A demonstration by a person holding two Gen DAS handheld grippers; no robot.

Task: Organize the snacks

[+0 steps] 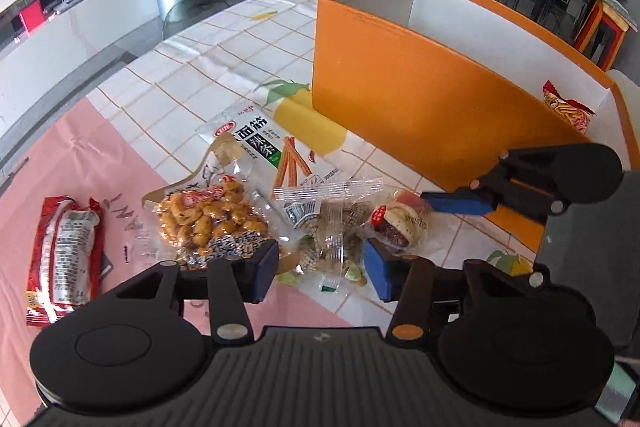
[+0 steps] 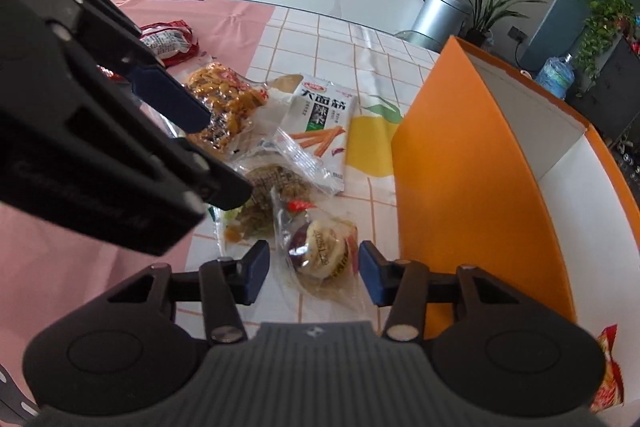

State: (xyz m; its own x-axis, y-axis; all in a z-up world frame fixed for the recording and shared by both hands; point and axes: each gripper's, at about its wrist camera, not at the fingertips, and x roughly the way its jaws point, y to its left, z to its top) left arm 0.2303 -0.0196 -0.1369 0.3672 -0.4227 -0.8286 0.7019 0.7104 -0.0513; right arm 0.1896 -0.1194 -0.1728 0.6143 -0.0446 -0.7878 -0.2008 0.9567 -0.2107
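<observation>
R gripper (image 2: 314, 273) part open, pads either side of bun pack (image 2: 320, 251), not pinching yet. Light, squashy, slick film: grip mid-bun, gently. L gripper (image 1: 320, 267) part open, empty, over clear packet (image 1: 328, 227). Orange box (image 2: 460, 187) beyond.

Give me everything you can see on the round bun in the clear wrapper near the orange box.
The round pale bun in a clear plastic wrapper shows a dark filling, printed digits on top and a red label. It lies flat on the tiled tablecloth, just beside the orange cardboard box, its wrapper edge meeting the neighbouring clear snack packet. The right tongs straddle it, open, pads not visibly pressing.
</observation>
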